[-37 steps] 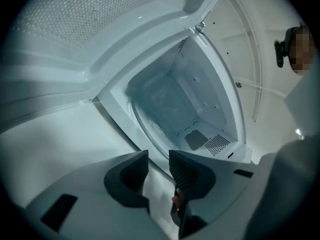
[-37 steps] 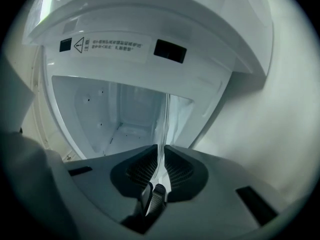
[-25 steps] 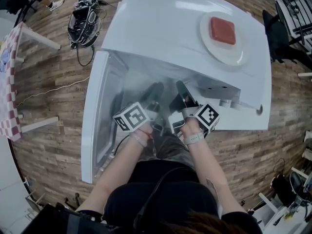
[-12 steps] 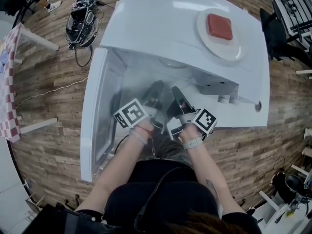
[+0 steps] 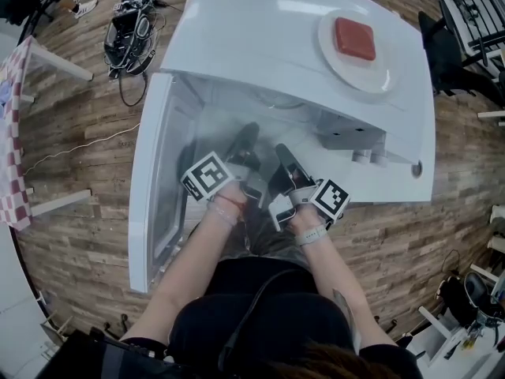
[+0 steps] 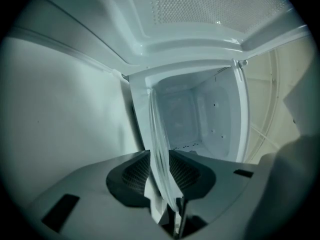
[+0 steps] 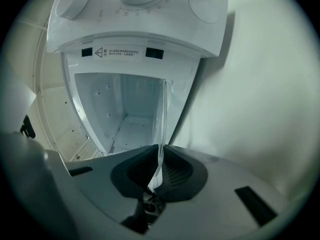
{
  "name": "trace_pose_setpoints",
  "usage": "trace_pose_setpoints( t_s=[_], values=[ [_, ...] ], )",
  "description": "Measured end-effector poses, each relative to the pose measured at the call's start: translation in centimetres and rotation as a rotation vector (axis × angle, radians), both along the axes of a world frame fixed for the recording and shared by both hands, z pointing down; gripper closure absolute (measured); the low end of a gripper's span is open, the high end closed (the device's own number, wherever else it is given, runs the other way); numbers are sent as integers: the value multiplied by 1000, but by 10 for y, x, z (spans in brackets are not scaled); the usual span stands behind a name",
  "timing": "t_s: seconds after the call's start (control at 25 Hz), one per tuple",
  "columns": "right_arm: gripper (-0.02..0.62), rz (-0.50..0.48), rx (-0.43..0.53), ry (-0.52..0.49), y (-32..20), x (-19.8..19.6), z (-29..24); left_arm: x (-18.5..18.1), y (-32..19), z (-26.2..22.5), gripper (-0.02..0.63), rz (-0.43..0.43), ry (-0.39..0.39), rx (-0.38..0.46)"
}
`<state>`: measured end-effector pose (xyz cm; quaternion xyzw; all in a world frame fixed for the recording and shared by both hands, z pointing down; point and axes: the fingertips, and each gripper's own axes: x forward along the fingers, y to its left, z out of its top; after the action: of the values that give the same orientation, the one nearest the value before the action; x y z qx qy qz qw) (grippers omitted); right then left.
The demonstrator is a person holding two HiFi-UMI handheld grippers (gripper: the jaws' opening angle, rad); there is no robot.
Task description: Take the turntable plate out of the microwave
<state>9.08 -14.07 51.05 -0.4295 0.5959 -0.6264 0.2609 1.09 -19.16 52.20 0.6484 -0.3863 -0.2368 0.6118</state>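
Clear glass turntable plate (image 6: 159, 144), thin, see-through, seen edge-on at the mouth of the open microwave (image 5: 260, 46), left gripper (image 5: 243, 147) and right gripper (image 5: 284, 160) each clamped on its rim, door (image 5: 154, 196) swung left, red block (image 5: 354, 38) on white dish (image 5: 379, 81) near the microwave top's right rear corner.

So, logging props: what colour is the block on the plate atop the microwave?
The block is red, clearest in head view.

This looks like a work room or lab to me. Around the microwave (image 5: 260, 38) I see a wood floor (image 5: 87, 117), a heap of cables (image 5: 130, 26) and a wire rack (image 5: 473, 6).
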Motion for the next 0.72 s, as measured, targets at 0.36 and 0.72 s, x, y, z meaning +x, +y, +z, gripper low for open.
trace_pose_setpoints(
  t_s=[0.36, 0.72],
  values=[
    [545, -16, -13, -7, 7, -3, 1, 5, -10, -3, 486, -21, 67, -6],
    [545, -40, -18, -17, 13, -8, 5, 9, -16, -4, 516, -9, 112, 6]
  ],
)
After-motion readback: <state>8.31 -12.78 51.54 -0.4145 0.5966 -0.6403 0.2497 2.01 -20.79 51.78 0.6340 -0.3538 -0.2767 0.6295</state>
